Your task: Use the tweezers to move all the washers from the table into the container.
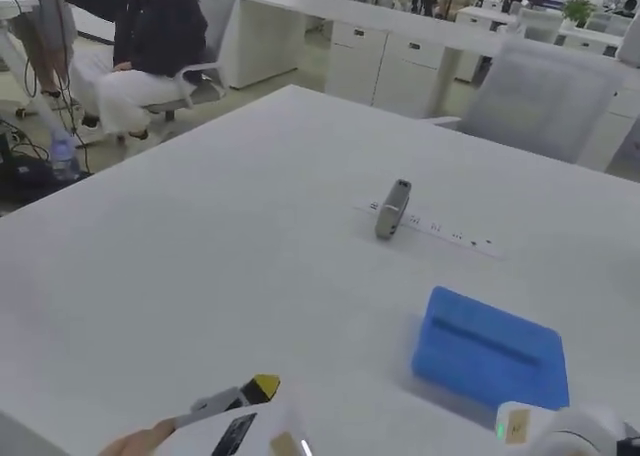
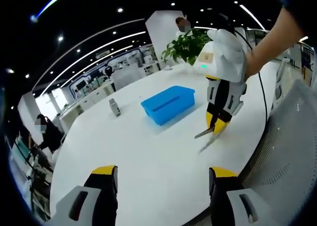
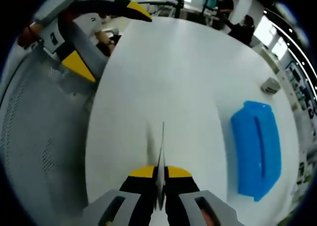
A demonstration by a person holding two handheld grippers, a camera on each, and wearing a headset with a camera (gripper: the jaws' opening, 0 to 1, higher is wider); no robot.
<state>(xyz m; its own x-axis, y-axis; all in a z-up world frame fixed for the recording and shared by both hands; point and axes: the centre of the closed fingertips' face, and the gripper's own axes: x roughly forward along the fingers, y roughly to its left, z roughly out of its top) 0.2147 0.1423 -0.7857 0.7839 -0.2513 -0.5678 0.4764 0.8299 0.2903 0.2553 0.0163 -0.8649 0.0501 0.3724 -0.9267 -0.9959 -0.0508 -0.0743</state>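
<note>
Tweezers [image 3: 162, 137] pinched in the right gripper [image 3: 160, 172], jaws narrowed onto the handle, tips low over bare tabletop [image 1: 250, 276] on the near side of the container [image 1: 490, 351]. Left gripper [image 2: 163, 171] with jaws wide, holding nothing. Tiny dark specks [image 1: 456, 237] beyond the container, near a grey block [image 1: 392, 208]: probably the washers, too small to tell. Seemingly the reach before a pick. Next: carry the tips past the container, settle them astride one washer, squeeze gently.
</note>
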